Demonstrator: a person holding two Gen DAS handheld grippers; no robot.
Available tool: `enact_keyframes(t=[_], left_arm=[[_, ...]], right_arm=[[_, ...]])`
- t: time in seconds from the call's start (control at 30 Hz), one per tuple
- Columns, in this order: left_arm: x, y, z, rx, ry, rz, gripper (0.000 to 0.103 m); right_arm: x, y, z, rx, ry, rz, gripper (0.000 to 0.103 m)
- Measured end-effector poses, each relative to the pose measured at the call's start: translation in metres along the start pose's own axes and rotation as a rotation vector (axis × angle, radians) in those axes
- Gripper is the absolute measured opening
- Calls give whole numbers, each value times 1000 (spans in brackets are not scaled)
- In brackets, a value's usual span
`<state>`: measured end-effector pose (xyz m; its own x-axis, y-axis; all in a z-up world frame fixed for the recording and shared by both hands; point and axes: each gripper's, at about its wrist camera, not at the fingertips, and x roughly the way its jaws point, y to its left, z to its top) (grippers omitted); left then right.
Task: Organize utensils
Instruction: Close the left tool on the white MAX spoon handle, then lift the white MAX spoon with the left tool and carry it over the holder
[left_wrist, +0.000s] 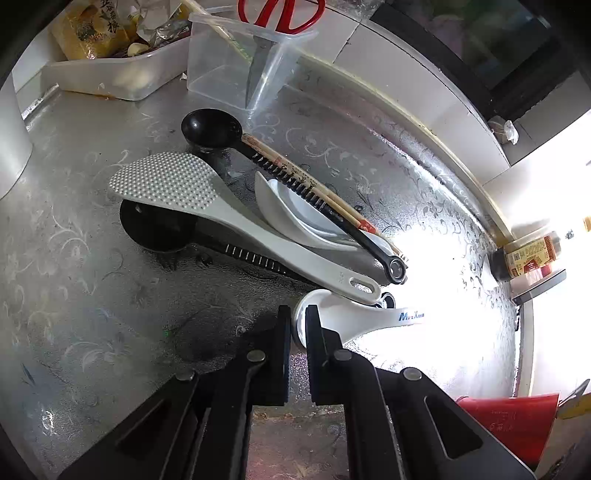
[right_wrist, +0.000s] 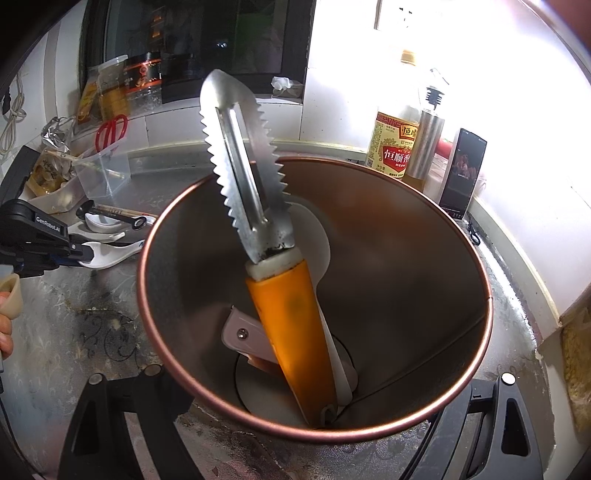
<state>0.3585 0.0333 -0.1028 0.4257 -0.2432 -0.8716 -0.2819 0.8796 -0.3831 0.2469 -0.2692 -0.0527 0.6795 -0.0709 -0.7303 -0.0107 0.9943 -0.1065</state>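
Two views: one fisheye camera on each hand-held gripper, both looking down at a silver patterned countertop (left_wrist: 92, 258).
Left gripper (left_wrist: 297, 325): at the lower centre of its view, fingers drawn narrow and pinched on the rounded end of the white spoon (left_wrist: 354, 317).
White spoon: lies on the counter with its long axis running from the gripper toward the right of the frame, blue lettering near its right end; the far end is lost in glare.
Utensil pile: just above the gripper, all long axes slant from upper left to lower right.
White rice paddle (left_wrist: 229, 210): dimpled blade at upper left, slotted handle end at lower right, lying across a black ladle (left_wrist: 155, 225).
Black scoop (left_wrist: 212, 127): bowl at upper left, handle crossing a white ceramic spoon (left_wrist: 295, 210), with chopsticks (left_wrist: 314, 184) lying along it.
Clear plastic box (left_wrist: 221, 62): at the top of the left view, holding red-handled scissors (left_wrist: 280, 14) blades down.
Right gripper (right_wrist: 314, 424): fingers spread wide around the base of a copper-rimmed metal canister (right_wrist: 406, 277); whether the pads press its wall cannot be told.
Peeler (right_wrist: 258, 240): stands in the canister, orange handle down at lower centre, serrated metal blade pointing to the upper left.
Background, right view: vinegar bottle (right_wrist: 391, 147) and a phone (right_wrist: 463, 173) at the upper right.
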Motion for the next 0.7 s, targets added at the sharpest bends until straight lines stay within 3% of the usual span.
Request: enact_keyframes(t=[0.4,0.7], left_arm=[[-10,13,-16,9,-20,7,5],[-48,12,-24,67,-131,21,5]], right_arm=[[0,-1,-1,-3,1,-1,92],[-1,1,-1,-12,2,3,92]])
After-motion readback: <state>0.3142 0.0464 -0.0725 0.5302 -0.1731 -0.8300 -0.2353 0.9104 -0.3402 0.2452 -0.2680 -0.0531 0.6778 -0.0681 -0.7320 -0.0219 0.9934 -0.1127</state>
